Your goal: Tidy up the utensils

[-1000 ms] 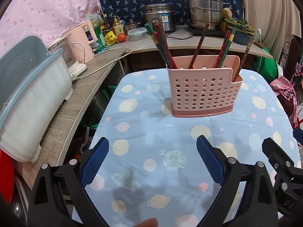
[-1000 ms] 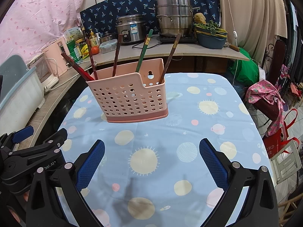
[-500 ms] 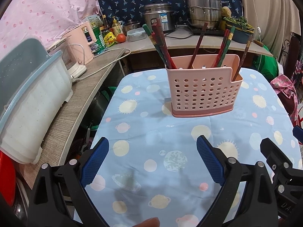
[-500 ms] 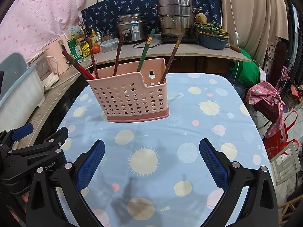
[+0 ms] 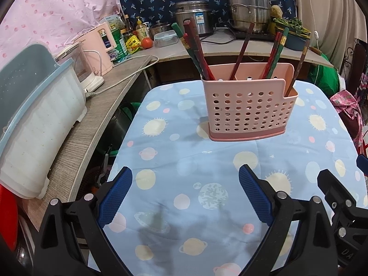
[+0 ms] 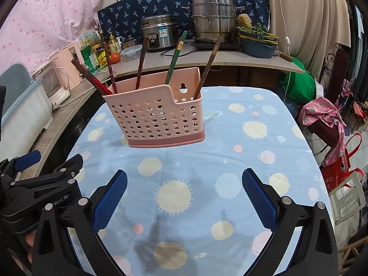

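Right, your table (image 5: 188, 207), under its blue planet-print cloth, takes up most of both views, and nothing loose lies on the part you can see. A wooden counter (image 5: 92, 124) runs down its left side with a white-and-blue bin (image 5: 34, 124) on it; pots and a rice cooker (image 6: 158, 33) sit on the far shelf.

Pink perforated caddy (image 5: 248, 110) stands upright on the cloth, far of centre, well apart from both tools. Every utensil in sight is already in it: a red and green chopstick bundle (image 5: 195, 50) leaning left at the left end, a brown stick (image 5: 242, 50) mid, a red-green pair (image 5: 277, 53) further right, and one brown stick (image 5: 300, 66) in the low right compartment. I can't tell which inner slots the middle ones share.

Left gripper (image 5: 185, 197) hovers low over the near cloth, pads spread wide and holding nothing. Right gripper (image 6: 184, 200) is the same: released, bare, just beside the left tool.

Judgement: you're between picks, or near done. Sticks are spread over the compartments, so what's left looks like regrouping them.

Next move, if any: go far toward the caddy, come in above the rim, and close on one stick high on its shaft. Lift straight up, or the light caddy may tip or drag.
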Demonstrator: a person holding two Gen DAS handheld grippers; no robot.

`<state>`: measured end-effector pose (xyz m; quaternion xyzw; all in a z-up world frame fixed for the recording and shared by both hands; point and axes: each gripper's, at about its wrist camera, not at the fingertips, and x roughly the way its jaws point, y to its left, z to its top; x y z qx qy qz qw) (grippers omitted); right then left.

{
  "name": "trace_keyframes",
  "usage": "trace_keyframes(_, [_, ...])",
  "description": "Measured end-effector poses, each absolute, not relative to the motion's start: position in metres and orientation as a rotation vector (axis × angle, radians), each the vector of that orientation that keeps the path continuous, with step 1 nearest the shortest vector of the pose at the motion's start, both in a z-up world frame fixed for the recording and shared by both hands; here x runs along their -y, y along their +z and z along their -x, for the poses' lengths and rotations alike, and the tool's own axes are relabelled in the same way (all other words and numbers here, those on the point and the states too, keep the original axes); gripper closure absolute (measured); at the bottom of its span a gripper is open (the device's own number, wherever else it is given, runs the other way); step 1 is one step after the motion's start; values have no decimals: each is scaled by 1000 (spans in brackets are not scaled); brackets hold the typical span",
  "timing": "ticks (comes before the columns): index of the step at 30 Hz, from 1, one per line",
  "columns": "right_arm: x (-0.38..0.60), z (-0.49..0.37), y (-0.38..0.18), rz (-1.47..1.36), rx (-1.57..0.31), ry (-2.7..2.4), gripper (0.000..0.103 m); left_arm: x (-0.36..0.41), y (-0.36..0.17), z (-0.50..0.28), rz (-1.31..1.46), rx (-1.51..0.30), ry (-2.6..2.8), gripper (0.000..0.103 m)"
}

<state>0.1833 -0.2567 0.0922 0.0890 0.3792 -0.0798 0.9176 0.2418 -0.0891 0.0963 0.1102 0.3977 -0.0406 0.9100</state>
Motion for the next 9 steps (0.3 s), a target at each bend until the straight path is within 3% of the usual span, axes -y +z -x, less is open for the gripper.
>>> trace_keyframes(9, [258,-185,91,-195,-783,-167,6,88,94,-245,-211,-828,-98,14])
